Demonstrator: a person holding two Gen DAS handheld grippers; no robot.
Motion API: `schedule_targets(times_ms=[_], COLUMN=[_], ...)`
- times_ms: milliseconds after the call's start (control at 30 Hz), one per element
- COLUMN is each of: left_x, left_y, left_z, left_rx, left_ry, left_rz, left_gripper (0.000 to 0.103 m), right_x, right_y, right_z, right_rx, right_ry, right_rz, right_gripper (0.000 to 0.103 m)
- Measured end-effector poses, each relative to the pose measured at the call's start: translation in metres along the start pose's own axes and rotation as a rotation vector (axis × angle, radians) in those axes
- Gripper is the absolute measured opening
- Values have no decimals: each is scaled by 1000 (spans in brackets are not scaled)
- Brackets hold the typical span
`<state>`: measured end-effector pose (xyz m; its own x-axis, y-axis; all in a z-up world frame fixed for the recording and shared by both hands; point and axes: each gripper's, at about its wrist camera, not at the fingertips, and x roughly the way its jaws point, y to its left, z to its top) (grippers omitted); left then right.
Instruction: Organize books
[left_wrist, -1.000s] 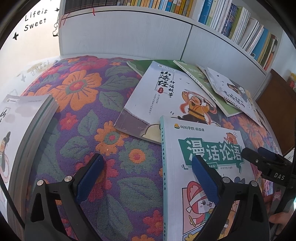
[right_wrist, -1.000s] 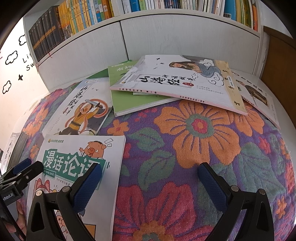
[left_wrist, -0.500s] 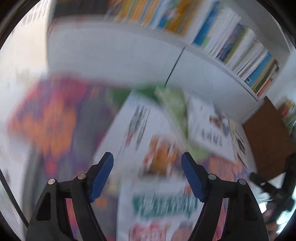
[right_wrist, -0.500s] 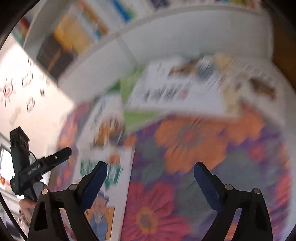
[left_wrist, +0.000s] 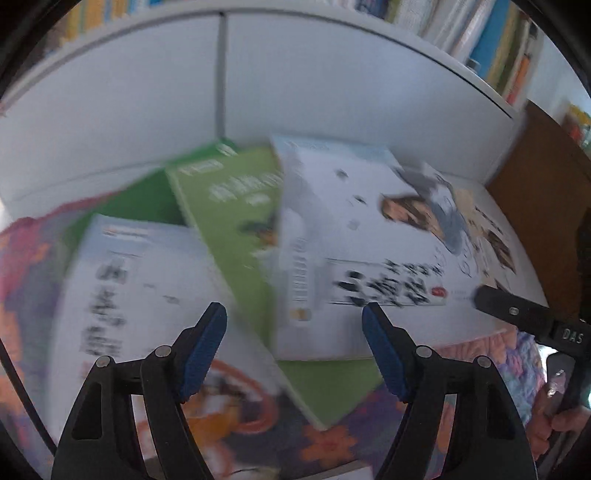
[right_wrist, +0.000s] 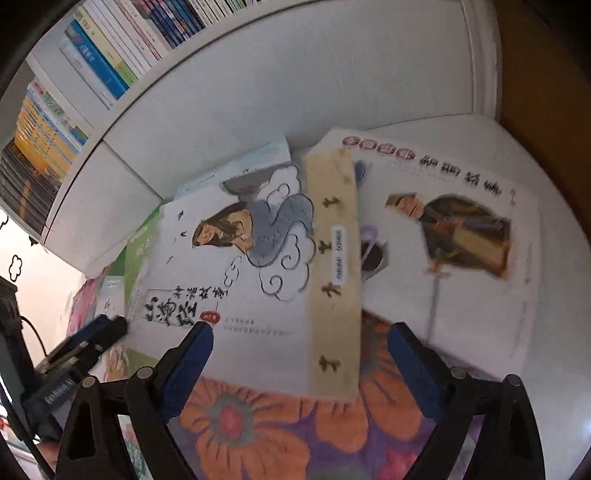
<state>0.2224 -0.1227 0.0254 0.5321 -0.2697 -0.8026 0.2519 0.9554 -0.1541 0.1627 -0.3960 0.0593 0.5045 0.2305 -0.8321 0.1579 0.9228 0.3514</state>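
Several books lie overlapping on a floral cloth (left_wrist: 332, 443). Among them are a white book with a long-haired figure (left_wrist: 369, 251), a green book (left_wrist: 236, 221) and a white book with an orange figure (left_wrist: 140, 288). My left gripper (left_wrist: 293, 332) hovers over the white and green books, its jaws opening with nothing between them. In the right wrist view, the long-haired-figure book (right_wrist: 240, 277) overlaps another white book (right_wrist: 461, 258). My right gripper (right_wrist: 299, 347) stands open above its near edge, holding nothing. The pictures are blurred by motion.
A white cabinet front (left_wrist: 295, 92) rises just behind the pile, with shelved books above it (right_wrist: 92, 62). A brown panel (left_wrist: 535, 184) stands at the right. A hand (left_wrist: 554, 417) holds the other gripper at the right edge. Bare floral cloth (right_wrist: 258, 424) lies near me.
Both grippers have swept away from the green-titled book toward the pile by the cabinet. The left jaws stand narrower than a second ago.
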Motion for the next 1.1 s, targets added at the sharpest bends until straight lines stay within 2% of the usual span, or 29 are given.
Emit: schedule_targets(times_ms=[67,167,233,300,367,500,633,733,800,867,900,933,1000,1100], left_x=[-2,-8,-16,-26,-37,-67,-119,-158,-178,-184,-185,-189,-196,-206], left_y=[-5,-6,-9,-6,-1,4,16,35,52,71,82,93,113,128], left_z=[-3,-4,-9,-16,-24,-48,-86,-107,-117,-124,-128,-135,-151,-182], left_rx=[24,41,71,77,59,61,65,53,39,12,-19,-47,-102,-149], left_ry=[-21,-1,-3,2,15,27,-10,-64,-93,-82,-62,-50,-24,31], left_rz=[18,-12,0,-16,-32,-60,-66,-61,-42,-4,33,55,77,75], left_gripper=[78,78,77,77,77,77,77,77,77,77,77,77,77,77], right_x=[2,1,-1,-6,-11,-28,-50,-71,-82,-86,-89,-97,-107,-111], right_y=[8,22,32,45,51,60,86,112,132,158,171,183,194,189], right_z=[-4,-13,-22,-34,-46,-79,-123,-163,-195,-230,-243,-254,-261,-248], right_rx=[-35,-78,-99,-140,-158,-141,-190,-240,-282,-350,-399,-467,-556,-579], right_ry=[-8,24,49,68,79,128,174,209,254,340,352,322,233,133], right_rz=[6,16,39,-3,11,69,88,147,223,339,380,380,297,209], right_gripper=[96,99,100,100,100,99,99,99,99,99,94,93,93,93])
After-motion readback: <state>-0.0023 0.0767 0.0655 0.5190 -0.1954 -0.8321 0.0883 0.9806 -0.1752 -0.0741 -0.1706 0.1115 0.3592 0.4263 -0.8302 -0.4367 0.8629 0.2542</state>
